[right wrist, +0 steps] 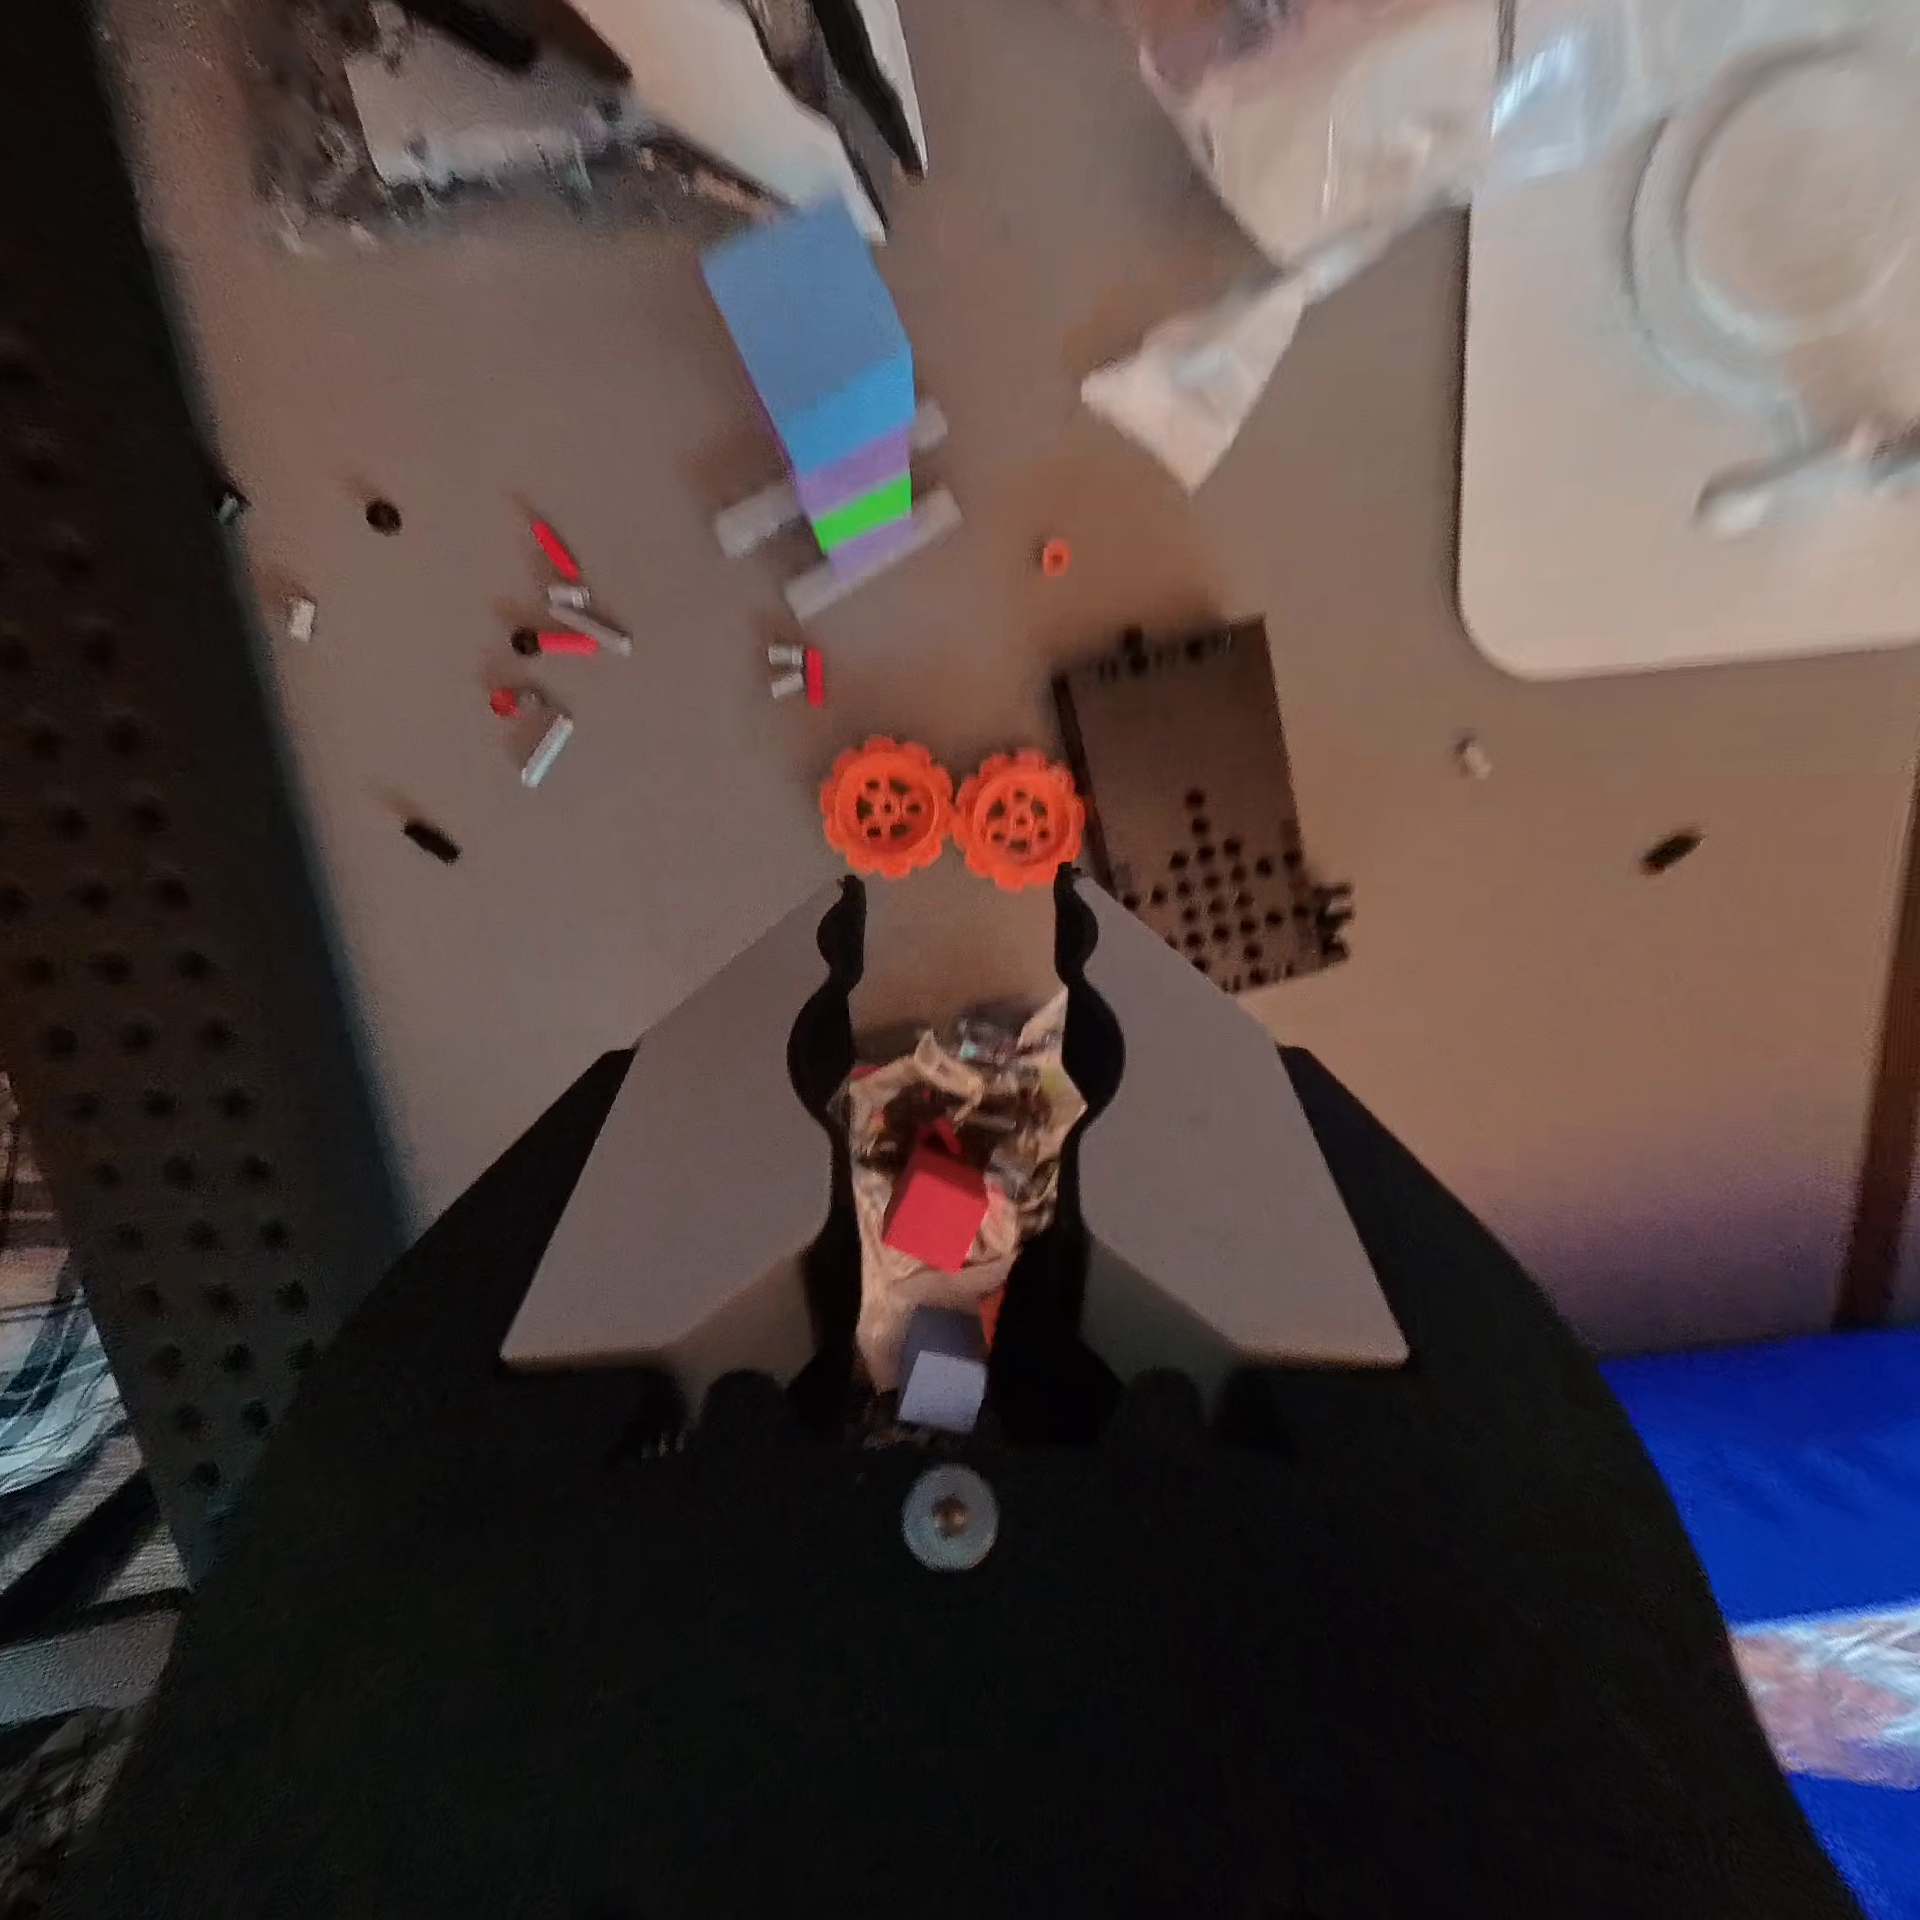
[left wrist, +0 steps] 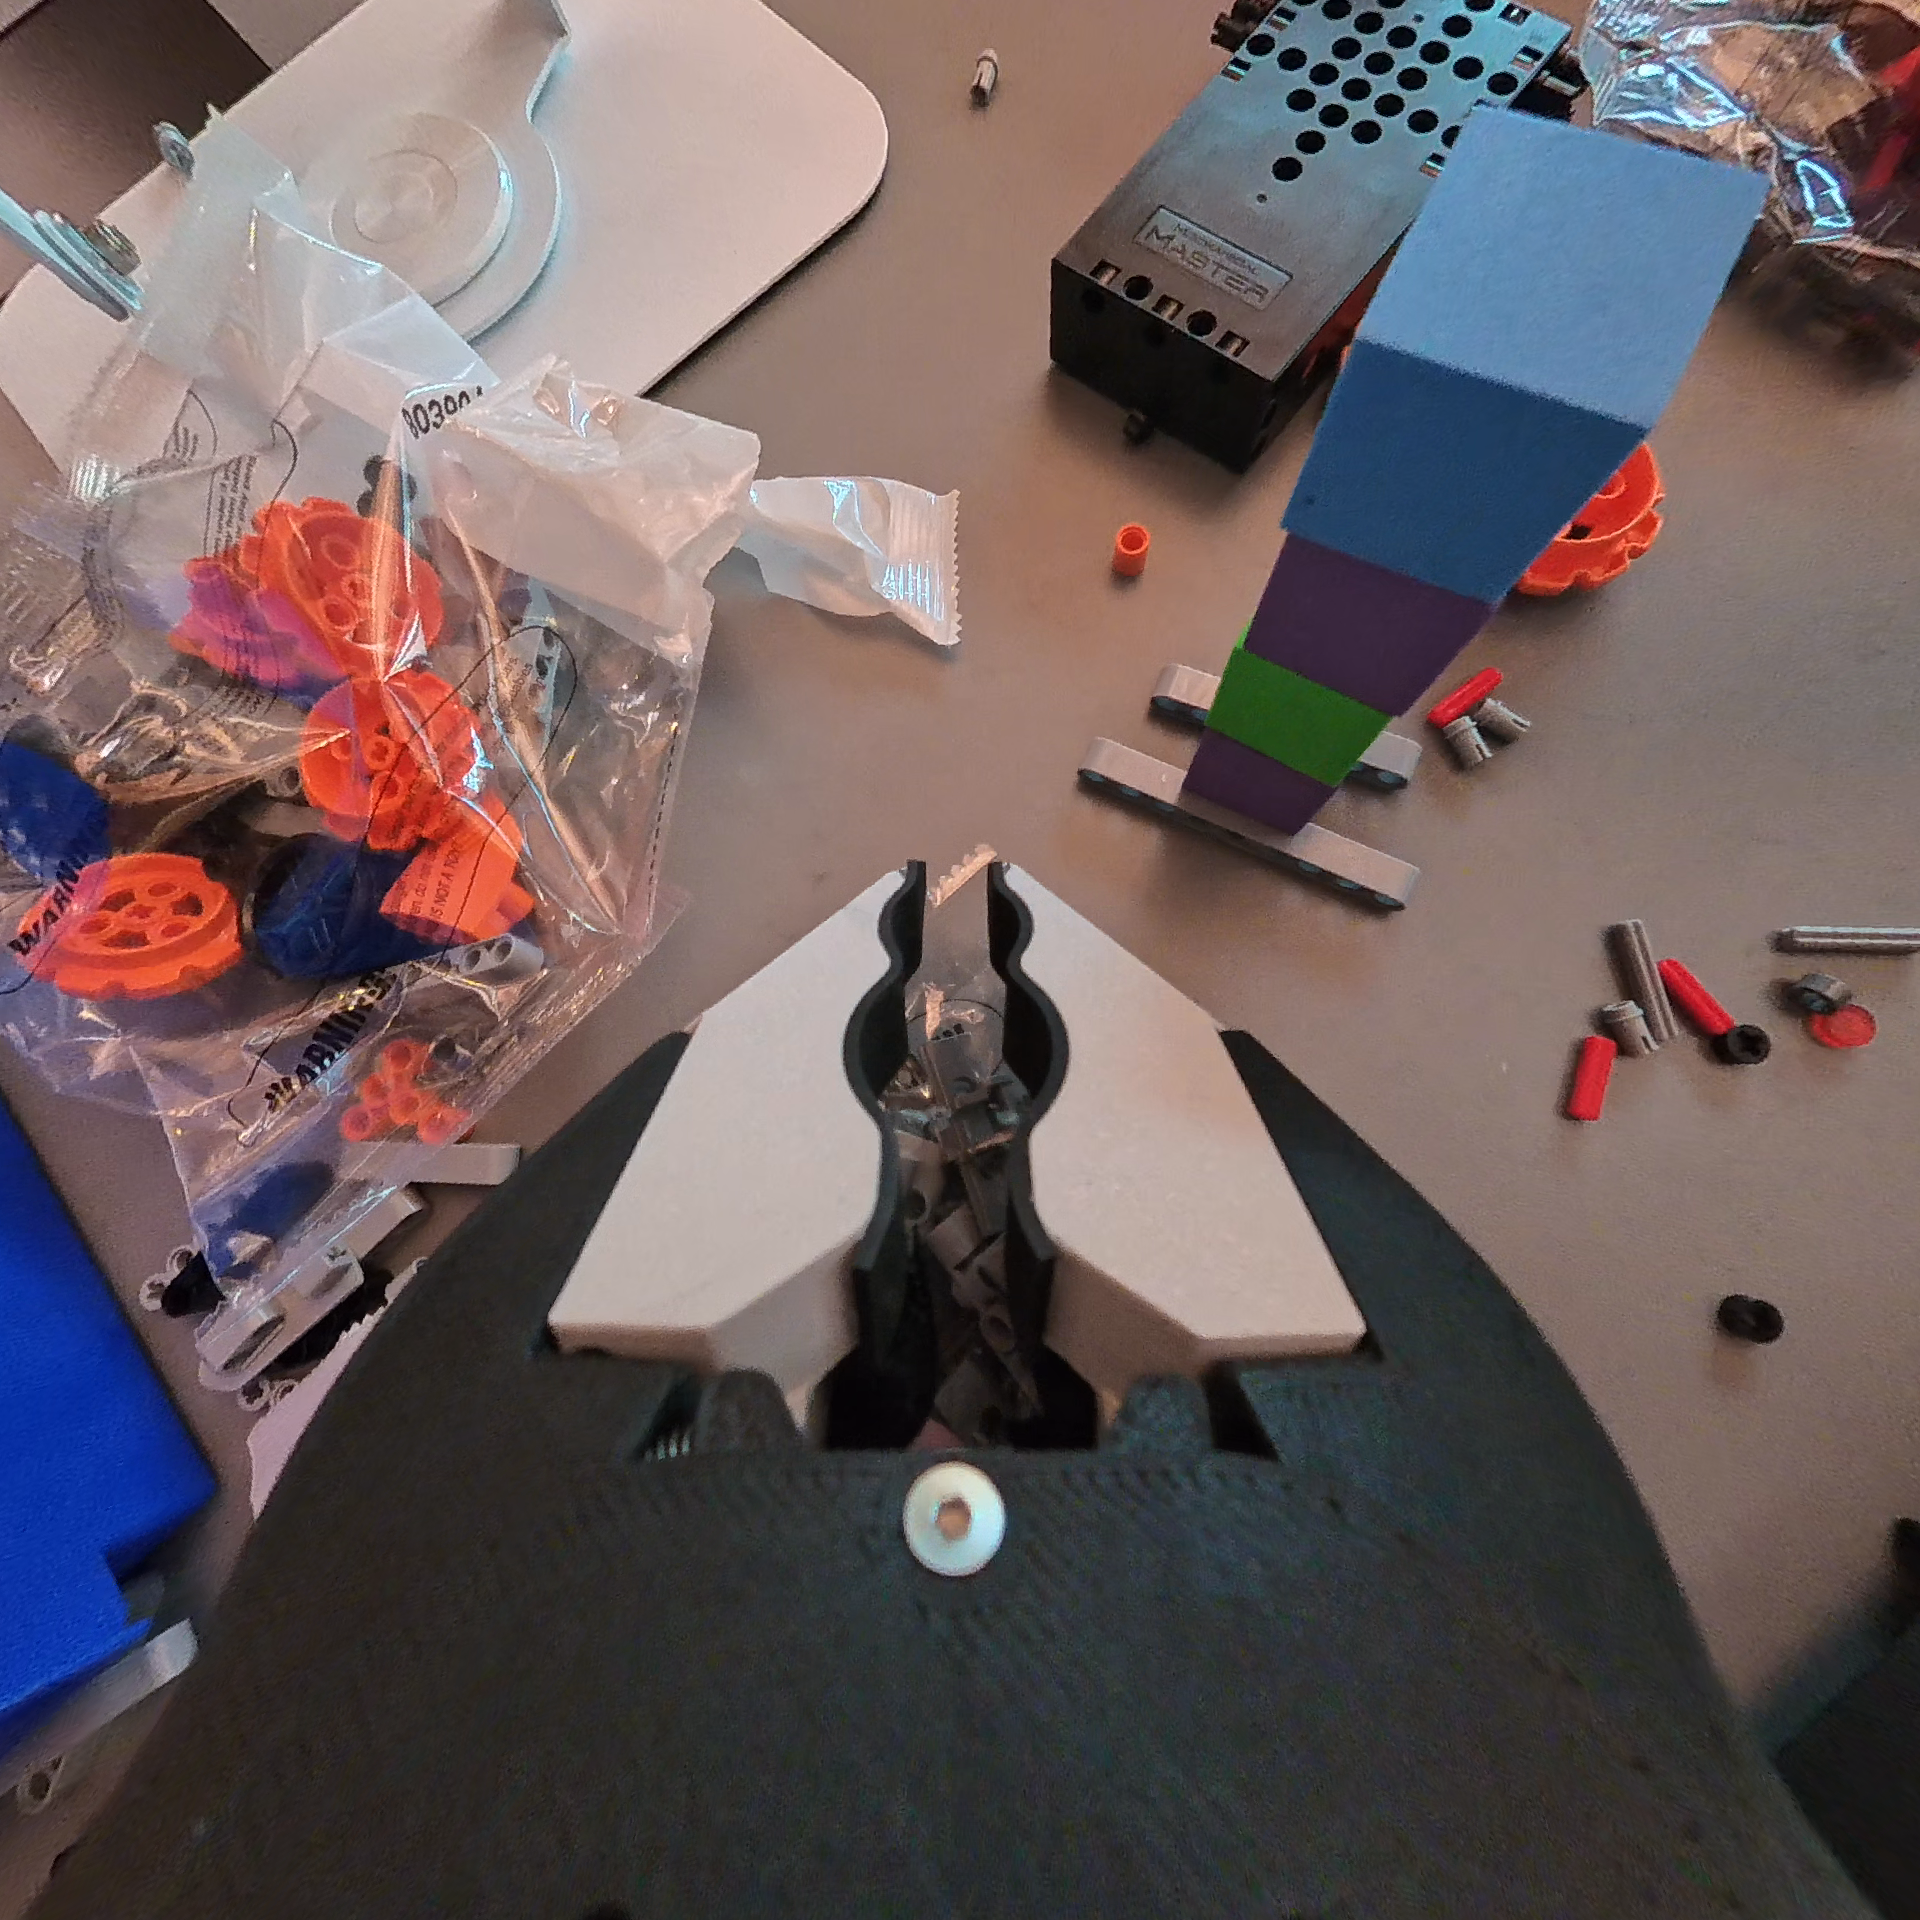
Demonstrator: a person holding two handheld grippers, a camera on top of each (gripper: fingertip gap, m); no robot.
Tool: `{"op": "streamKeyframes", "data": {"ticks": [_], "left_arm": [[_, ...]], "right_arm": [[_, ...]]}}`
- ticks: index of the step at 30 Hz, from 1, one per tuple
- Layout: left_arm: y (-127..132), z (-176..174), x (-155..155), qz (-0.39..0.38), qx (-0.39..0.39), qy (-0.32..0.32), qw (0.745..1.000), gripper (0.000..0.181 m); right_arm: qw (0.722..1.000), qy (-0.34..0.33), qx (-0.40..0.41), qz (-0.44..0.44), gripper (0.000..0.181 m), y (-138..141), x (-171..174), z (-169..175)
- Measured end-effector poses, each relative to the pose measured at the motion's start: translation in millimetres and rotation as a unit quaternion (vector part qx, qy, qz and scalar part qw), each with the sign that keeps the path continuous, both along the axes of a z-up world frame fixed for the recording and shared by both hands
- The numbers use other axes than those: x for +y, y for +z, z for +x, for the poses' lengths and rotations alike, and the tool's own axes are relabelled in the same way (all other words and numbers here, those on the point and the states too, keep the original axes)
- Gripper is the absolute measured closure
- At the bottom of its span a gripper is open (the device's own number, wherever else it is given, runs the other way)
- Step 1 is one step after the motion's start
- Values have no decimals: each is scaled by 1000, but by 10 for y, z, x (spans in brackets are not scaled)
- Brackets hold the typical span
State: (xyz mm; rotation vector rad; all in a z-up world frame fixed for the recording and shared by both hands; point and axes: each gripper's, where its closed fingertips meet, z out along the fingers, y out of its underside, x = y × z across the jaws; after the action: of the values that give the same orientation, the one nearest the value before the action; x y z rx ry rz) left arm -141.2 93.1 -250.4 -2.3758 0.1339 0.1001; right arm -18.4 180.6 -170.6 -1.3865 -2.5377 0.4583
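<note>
My left gripper is shut on the top edge of a small clear bag of grey parts, which hangs between its fingers above the grey table. My right gripper is open a finger's width. A crinkled foil bag holding a red cube and a lavender cube shows in the gap; I cannot tell whether the fingers touch it. Two orange wheels lie just past the right fingertips. The right wrist view is blurred.
A tower of blue, purple and green foam blocks stands on grey beams. A black perforated box, a large bag of orange wheels and blue tyres, a white base plate and loose red and grey pins lie around. My right fingertips sit around 20 cm from my left ones.
</note>
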Motion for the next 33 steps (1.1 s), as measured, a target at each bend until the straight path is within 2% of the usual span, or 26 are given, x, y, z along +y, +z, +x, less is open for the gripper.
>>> {"op": "streamKeyframes", "data": {"ticks": [5,7,12,16,20,26,29,33], "left_arm": [[-2,0,5,0,-3,1,1000,171],[-1,0,6,1,-5,1,1000,171],[-1,-2,10,2,-11,3,1000,171],[-1,-3,11,3,-12,4,1000,171],[0,-4,10,4,-13,4,1000,171],[-2,-2,6,3,-11,3,1000,171],[-2,-2,6,3,-10,2,1000,171],[-2,-3,5,3,-11,3,1000,171]], "right_arm": [[997,-70,-9,-23,146,-256,402,477],[995,-95,-25,-7,146,-394,561,664],[990,-114,-84,-11,140,-751,652,1015],[989,-108,-89,-36,152,-829,572,1046],[990,-104,-83,-40,152,-799,553,1029],[989,-81,-118,-43,132,-884,472,1133],[989,-70,-114,-63,146,-861,401,1144],[990,-78,-96,-65,152,-828,404,1115]]}}
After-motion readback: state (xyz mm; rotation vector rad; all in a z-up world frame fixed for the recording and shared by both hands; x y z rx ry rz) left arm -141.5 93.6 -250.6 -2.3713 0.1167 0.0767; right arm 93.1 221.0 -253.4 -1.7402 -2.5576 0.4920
